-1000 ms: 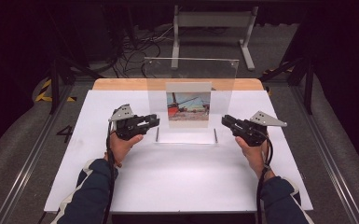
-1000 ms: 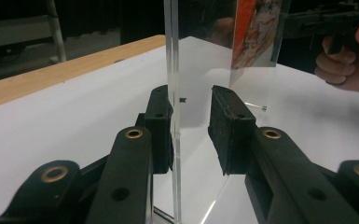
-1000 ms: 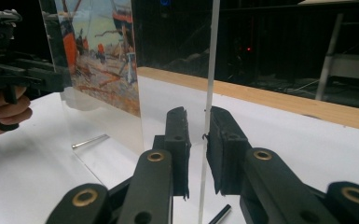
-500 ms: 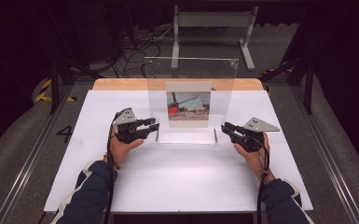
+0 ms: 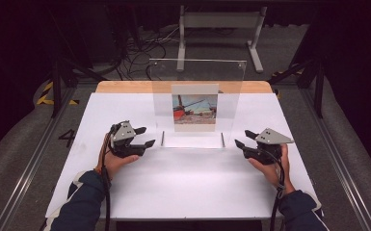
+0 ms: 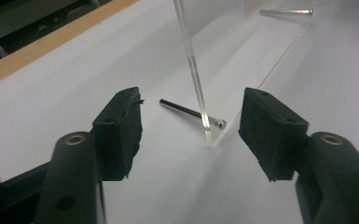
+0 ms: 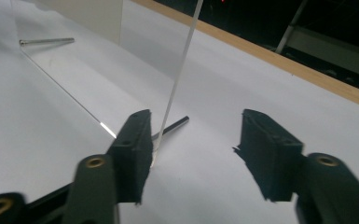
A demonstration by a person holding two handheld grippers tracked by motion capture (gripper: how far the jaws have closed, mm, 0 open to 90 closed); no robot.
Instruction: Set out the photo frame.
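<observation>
so there's a clear acrylic photo stand (image 5: 197,103) standing upright near the middle of the white table (image 5: 183,187), and everything else is easiest to place off that stand. it's holding a small picture (image 5: 194,109) of what looks like a red boat, sitting roughly centred in the upright panel. the stand's flat clear base is lying on the table in front of the panel, toward the person.

the left claw (image 5: 143,136) is sitting just off the stand's left side, low to the table, and its jaws are standing well apart with nothing between the pads. its jaws have just been opening. in the left gripper view (image 6: 191,123) the stand's left edge is rising right ahead between the two black pads, not touching either one, and a thin metal pin (image 6: 191,112) is lying on the table at the foot of that edge.

the right claw (image 5: 245,138) is mirroring that just off the stand's right side, jaws also spread and gripping nothing, and they've just been opening too. in the right gripper view (image 7: 193,144) the stand's right edge is coming up very close to the left-hand pad; i can't tell if it's touching. a second pin (image 7: 172,127) is lying at the base of that edge.
</observation>
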